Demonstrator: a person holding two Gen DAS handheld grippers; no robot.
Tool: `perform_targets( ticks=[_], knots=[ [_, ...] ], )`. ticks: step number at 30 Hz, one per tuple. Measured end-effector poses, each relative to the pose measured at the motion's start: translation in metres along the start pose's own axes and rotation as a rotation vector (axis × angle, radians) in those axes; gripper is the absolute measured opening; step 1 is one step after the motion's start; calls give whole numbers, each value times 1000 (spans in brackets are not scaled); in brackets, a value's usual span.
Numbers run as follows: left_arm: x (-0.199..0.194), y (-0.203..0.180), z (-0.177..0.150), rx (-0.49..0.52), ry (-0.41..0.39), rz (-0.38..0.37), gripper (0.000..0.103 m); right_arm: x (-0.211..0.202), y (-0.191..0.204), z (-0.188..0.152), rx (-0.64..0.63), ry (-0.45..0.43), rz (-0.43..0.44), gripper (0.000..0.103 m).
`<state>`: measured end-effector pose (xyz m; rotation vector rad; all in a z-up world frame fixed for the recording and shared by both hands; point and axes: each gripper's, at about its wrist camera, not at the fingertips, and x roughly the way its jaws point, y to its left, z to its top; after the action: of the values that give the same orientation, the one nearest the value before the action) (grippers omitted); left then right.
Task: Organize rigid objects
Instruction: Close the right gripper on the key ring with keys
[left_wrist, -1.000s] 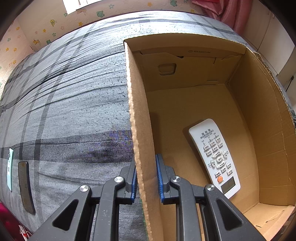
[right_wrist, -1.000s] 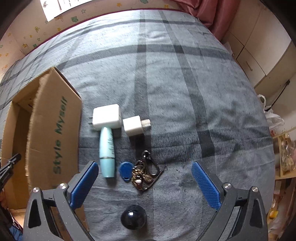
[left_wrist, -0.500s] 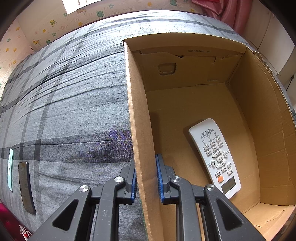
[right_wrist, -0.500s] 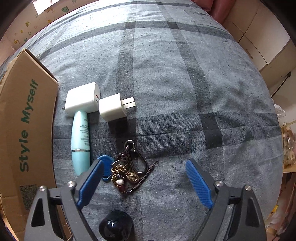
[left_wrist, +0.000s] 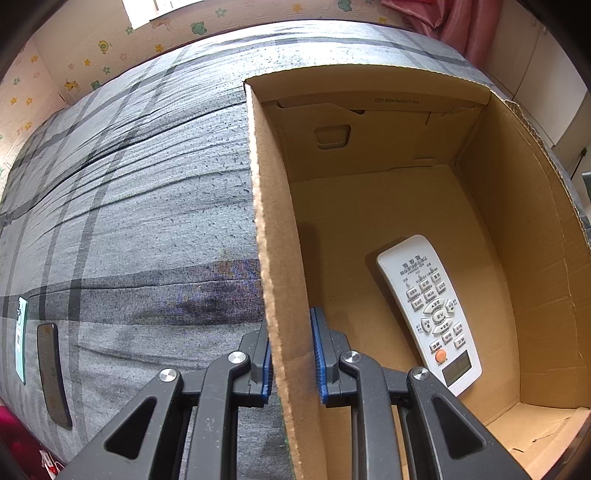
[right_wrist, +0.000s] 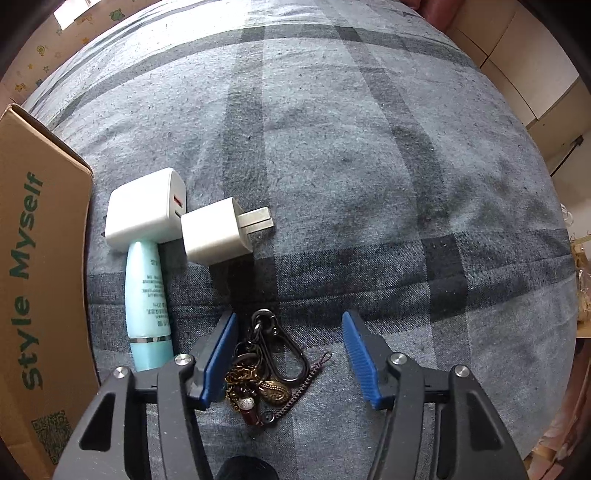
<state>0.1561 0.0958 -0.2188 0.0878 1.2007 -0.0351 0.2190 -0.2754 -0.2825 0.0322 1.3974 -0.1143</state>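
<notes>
Left gripper (left_wrist: 291, 354): clamped on near wall of cardboard box (left_wrist: 280, 258), lower centre. Remote (left_wrist: 430, 314) lies inside box, lower right. Right gripper (right_wrist: 291, 354): jaws closing, approx half open, keyring bunch (right_wrist: 266, 373) between pads, not yet pinched; bottom centre on bedspread (right_wrist: 369, 147).

Green letters reading "Style Myself" run along the outer wall of the brown cardboard box (right_wrist: 33, 280), above a small printed QR code (right_wrist: 51, 430).
</notes>
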Motion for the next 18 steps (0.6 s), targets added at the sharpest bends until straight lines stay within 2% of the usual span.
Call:
perform_targets(
  ticks=[3, 5, 18],
  knots=[
    [0, 0, 0, 0, 0, 0, 19, 2, 7, 2, -5, 9, 3, 47],
    [0, 0, 0, 0, 0, 0, 19, 3, 10, 2, -2, 6, 9, 23],
    [0, -2, 0, 3, 0, 5, 19, -34, 20, -14, -6, -54, 50, 14]
  ],
)
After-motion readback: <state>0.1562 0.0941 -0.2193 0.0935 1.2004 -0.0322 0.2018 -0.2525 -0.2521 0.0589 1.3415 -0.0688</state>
